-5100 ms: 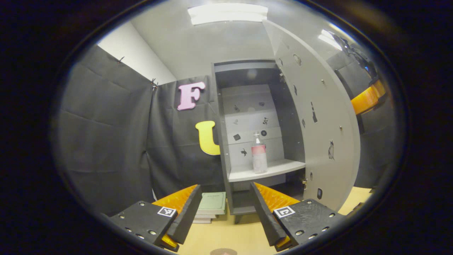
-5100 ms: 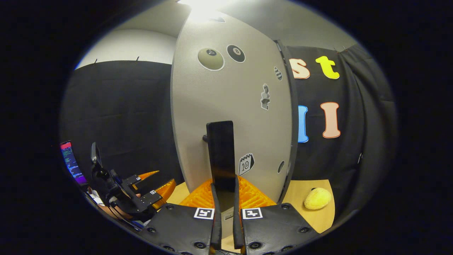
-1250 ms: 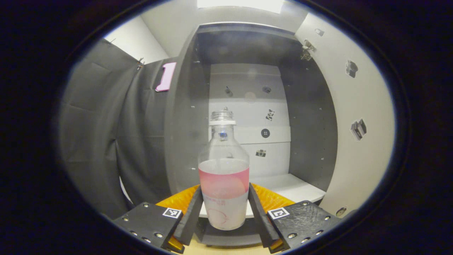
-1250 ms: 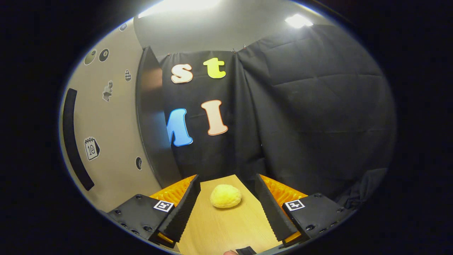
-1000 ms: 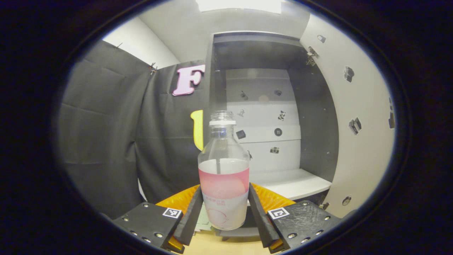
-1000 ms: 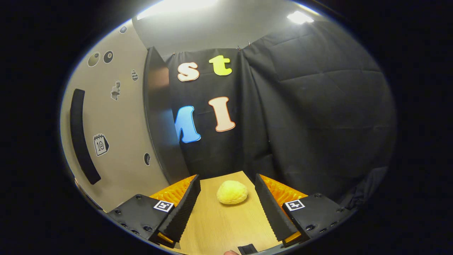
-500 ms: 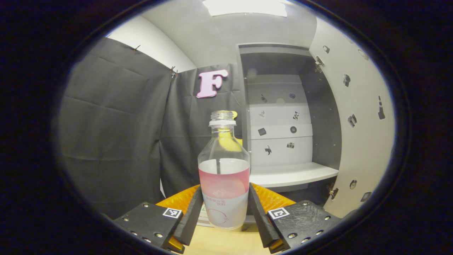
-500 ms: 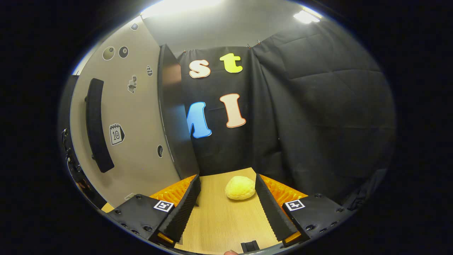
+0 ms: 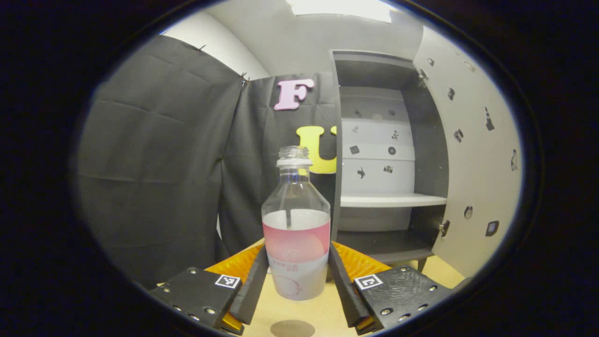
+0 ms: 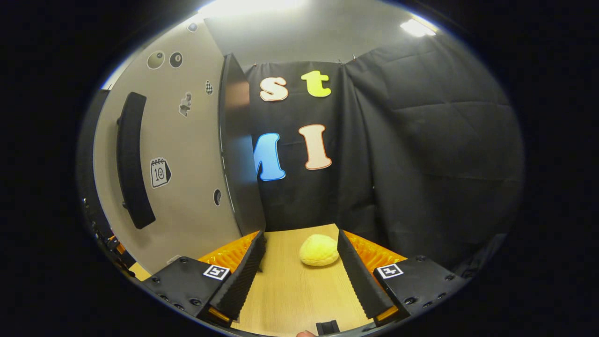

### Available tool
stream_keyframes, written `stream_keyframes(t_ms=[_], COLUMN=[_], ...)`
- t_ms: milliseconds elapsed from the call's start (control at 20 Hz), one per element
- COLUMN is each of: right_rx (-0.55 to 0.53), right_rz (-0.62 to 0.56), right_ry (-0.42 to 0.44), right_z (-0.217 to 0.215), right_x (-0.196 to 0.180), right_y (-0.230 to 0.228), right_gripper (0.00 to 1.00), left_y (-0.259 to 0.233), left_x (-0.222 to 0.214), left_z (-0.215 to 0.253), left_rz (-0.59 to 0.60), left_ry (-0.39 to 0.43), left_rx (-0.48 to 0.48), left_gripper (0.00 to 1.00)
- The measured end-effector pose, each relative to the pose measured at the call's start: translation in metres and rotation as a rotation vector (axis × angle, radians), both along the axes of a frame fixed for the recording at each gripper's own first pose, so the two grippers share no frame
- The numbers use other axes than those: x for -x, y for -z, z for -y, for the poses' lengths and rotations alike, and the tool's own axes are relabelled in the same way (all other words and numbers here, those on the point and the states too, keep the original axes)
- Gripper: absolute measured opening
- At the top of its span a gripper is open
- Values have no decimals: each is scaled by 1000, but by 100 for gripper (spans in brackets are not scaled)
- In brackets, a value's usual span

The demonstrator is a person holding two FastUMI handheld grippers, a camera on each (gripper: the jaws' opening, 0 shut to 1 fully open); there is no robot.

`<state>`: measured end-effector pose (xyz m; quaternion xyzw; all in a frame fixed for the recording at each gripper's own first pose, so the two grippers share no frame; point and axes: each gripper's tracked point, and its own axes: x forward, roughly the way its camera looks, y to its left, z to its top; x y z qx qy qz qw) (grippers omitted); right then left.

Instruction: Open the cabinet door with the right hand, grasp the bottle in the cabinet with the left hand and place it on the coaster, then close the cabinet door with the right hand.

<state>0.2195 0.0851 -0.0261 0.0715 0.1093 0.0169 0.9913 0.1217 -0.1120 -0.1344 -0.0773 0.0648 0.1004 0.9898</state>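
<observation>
In the left gripper view my left gripper (image 9: 296,274) is shut on a clear, uncapped bottle (image 9: 295,224) with a pink and white label, held upright above the wooden table. A round brown coaster (image 9: 292,328) lies on the table just below and in front of the bottle. The grey cabinet (image 9: 390,187) stands behind to the right, its shelf bare and its door (image 9: 477,154) swung open. In the right gripper view my right gripper (image 10: 299,274) is open over the table, to the right of the cabinet door (image 10: 187,154) and its dark handle (image 10: 132,161).
A yellow sponge-like lump (image 10: 318,250) lies on the wooden table (image 10: 290,290) just beyond my right gripper's fingers. Black cloth walls close in behind and on both sides. The open door stands out over the table's right part.
My left gripper has carried the bottle out of the cabinet, back and leftward, so the coaster now shows below it. My right gripper has turned slightly toward the door.
</observation>
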Motion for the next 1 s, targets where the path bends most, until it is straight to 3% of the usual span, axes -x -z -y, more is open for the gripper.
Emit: stream_keyframes(t_ms=[100, 150, 200, 250, 300, 450, 500, 550, 600, 1000], right_rx=[-1, 0, 10, 32, 54, 87, 94, 101, 110, 121], right_rz=[-9, -9, -9, -12, -13, -14, -13, -13, -13, -51], right_ry=[-6, -8, -8, -2, 7, 12, 9, 2, -6, -33], right_z=[-2, -3, -2, 2, 7, 13, 13, 12, 10, 8], right_x=[-3, -4, -5, -7, -8, -13, -15, -17, -19, -32], right_y=[-1, -2, -2, -2, -2, -8, -9, -10, -10, 6], right_gripper=[98, 98, 98, 93, 98, 98, 93, 98, 98, 98], left_y=[27, 39, 51, 64, 77, 113, 125, 134, 142, 189], left_x=[8, 12, 15, 19, 23, 31, 34, 35, 37, 45], left_z=[7, 10, 12, 13, 14, 17, 20, 22, 25, 36], left_rz=[-26, -35, -45, -58, -73, -114, -127, -135, -139, -186], left_ry=[8, 9, 5, -4, -13, -35, -36, -35, -34, -87], left_rx=[25, 36, 42, 43, 40, 18, 14, 17, 23, 52], left_gripper=[71, 76, 71, 73, 70, 70, 73, 70, 73, 71])
